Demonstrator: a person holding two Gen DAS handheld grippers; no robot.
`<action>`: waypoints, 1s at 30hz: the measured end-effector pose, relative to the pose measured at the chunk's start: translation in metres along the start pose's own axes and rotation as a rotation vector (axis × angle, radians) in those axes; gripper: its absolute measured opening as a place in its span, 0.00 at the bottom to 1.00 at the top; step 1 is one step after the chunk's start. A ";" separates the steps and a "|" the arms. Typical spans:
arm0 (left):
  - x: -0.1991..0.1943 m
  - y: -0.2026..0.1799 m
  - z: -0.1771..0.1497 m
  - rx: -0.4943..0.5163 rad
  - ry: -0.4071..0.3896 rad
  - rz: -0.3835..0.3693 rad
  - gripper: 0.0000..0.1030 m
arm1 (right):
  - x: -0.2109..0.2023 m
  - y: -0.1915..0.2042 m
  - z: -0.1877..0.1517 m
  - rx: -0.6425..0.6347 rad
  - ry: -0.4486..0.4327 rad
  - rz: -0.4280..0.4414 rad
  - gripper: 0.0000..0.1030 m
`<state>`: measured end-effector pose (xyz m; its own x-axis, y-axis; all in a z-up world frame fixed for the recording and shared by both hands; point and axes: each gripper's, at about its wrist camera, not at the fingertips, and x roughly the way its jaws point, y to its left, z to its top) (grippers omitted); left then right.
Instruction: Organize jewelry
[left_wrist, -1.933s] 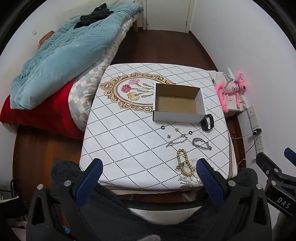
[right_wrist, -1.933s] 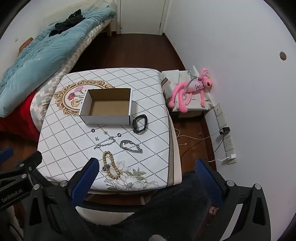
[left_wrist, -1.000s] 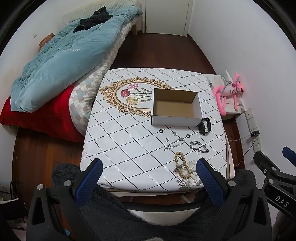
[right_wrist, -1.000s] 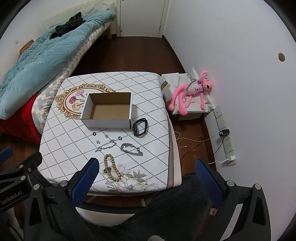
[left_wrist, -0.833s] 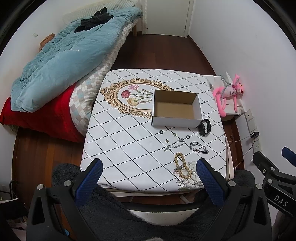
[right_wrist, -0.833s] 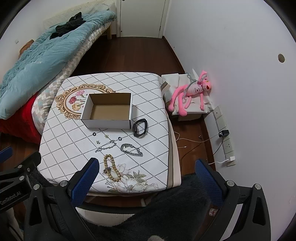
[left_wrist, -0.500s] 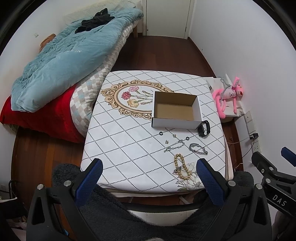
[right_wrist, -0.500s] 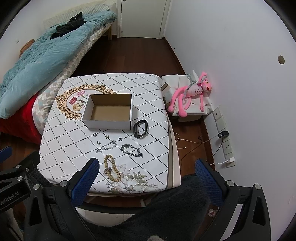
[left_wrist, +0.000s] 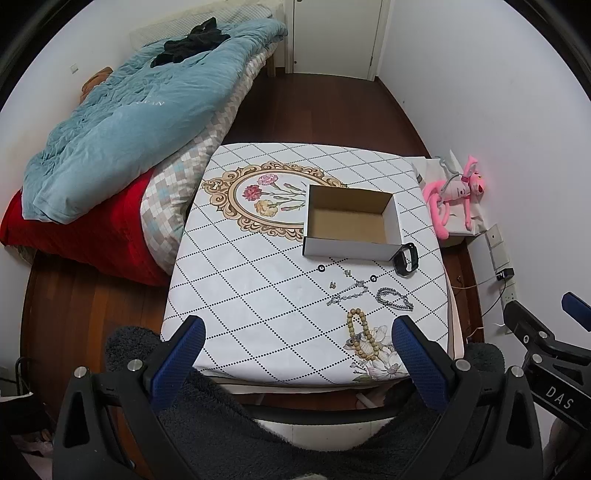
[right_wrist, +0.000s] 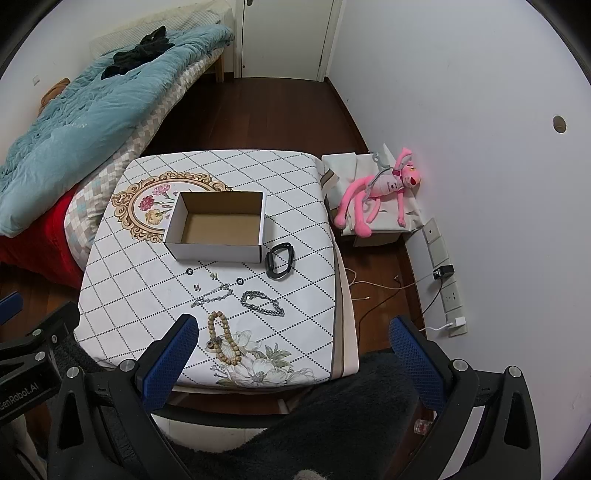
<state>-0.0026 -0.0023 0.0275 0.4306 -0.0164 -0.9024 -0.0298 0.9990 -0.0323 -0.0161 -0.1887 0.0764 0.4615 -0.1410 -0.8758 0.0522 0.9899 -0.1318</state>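
An empty open cardboard box (left_wrist: 351, 230) (right_wrist: 218, 230) stands on a small table with a diamond-patterned cloth (left_wrist: 251, 295) (right_wrist: 147, 295). In front of it lie a wooden bead bracelet (left_wrist: 364, 341) (right_wrist: 221, 338), a silver chain bracelet (left_wrist: 393, 300) (right_wrist: 262, 303), a thin silver chain (left_wrist: 349, 292) (right_wrist: 212, 294), small earrings and rings (left_wrist: 334, 284) (right_wrist: 197, 287), and a black band (left_wrist: 405, 254) (right_wrist: 279, 260). My left gripper (left_wrist: 297, 343) and right gripper (right_wrist: 291, 341) are both open and empty, held high above the table's near edge.
A bed with a blue duvet (left_wrist: 129, 110) and red blanket (left_wrist: 74, 236) lies left of the table. A pink plush toy (right_wrist: 384, 188) sits on a box by the right wall. Cables and sockets (right_wrist: 443, 280) run along that wall. A dark fuzzy seat (left_wrist: 295, 435) is below.
Both grippers have drawn back and up from the table, so it looks smaller and farther. Nothing on the table has moved.
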 end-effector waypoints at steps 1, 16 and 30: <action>0.000 0.000 0.000 0.000 0.000 0.000 1.00 | 0.000 -0.001 0.001 0.001 -0.001 0.001 1.00; -0.001 0.001 0.000 0.000 -0.007 -0.002 1.00 | -0.001 -0.001 0.001 0.000 -0.004 -0.003 1.00; -0.001 0.001 -0.001 -0.001 -0.015 -0.004 1.00 | -0.002 0.001 0.001 -0.003 -0.007 -0.006 1.00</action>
<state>-0.0042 -0.0016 0.0283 0.4440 -0.0198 -0.8958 -0.0292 0.9989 -0.0366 -0.0165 -0.1870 0.0785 0.4677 -0.1469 -0.8716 0.0525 0.9890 -0.1385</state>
